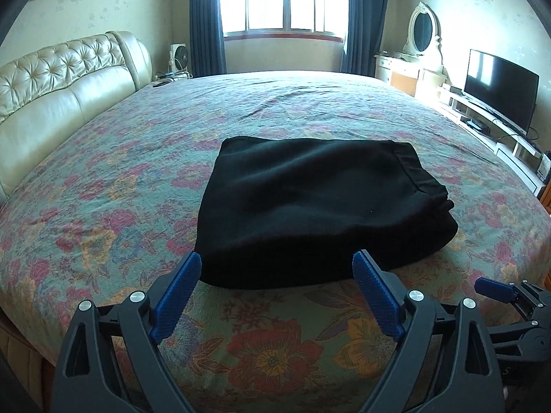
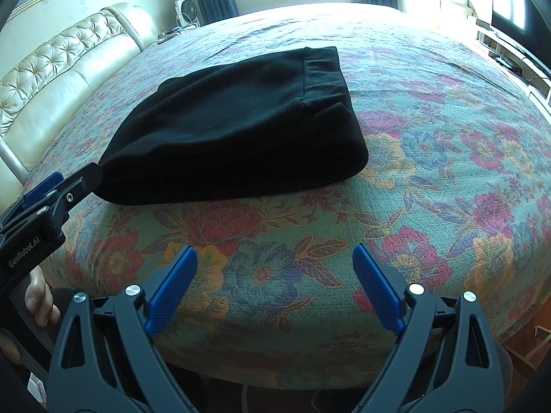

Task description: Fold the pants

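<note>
Black pants (image 1: 310, 206) lie folded into a compact rectangle on the floral bedspread (image 1: 120, 189), waistband on the right side. They also show in the right wrist view (image 2: 234, 130). My left gripper (image 1: 277, 265) is open and empty, its blue pads just at the near edge of the pants. My right gripper (image 2: 275, 258) is open and empty, above the bedspread (image 2: 430, 137) in front of the pants, apart from them. The left gripper's fingers (image 2: 62, 186) show at the left edge of the right wrist view; the right gripper's fingers (image 1: 496, 289) show at the lower right of the left wrist view.
A cream tufted headboard (image 1: 62, 86) runs along the left. A window with dark curtains (image 1: 286, 0) is at the back. A dresser with oval mirror (image 1: 422, 31) and a TV (image 1: 499, 89) on a low stand are at the right. The bed's near edge drops off below.
</note>
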`<state>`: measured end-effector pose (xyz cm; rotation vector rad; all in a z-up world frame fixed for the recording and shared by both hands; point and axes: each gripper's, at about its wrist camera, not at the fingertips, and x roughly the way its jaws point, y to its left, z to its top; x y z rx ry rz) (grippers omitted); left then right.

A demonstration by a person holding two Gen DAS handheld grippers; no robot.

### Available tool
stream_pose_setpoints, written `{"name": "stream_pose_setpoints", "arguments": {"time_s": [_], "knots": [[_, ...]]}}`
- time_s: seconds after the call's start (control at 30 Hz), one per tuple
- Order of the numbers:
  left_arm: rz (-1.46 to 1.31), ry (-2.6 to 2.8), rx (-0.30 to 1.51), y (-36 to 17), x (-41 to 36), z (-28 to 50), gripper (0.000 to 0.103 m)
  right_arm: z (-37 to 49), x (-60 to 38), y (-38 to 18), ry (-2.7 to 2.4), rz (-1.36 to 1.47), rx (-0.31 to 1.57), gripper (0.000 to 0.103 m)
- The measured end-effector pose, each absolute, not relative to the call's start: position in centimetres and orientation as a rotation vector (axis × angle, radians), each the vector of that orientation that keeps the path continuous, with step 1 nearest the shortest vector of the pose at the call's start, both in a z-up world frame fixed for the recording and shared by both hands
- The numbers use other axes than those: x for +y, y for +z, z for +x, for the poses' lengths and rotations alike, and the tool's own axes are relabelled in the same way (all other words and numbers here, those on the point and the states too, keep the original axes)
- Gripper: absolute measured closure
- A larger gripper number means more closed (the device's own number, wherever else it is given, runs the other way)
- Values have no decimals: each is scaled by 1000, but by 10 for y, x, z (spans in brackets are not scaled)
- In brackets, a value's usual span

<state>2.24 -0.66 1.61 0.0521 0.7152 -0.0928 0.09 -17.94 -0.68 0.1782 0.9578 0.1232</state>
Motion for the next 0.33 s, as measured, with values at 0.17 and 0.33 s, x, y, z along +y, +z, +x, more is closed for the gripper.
{"name": "stream_pose_setpoints", "arguments": {"time_s": [0.17, 0.33], "knots": [[-60, -124, 737, 18, 3, 24, 14, 1, -183, -5, 115, 186, 945, 11], [-65, -122, 736, 18, 4, 25, 14, 2, -188, 0, 108, 196, 930, 11]]}}
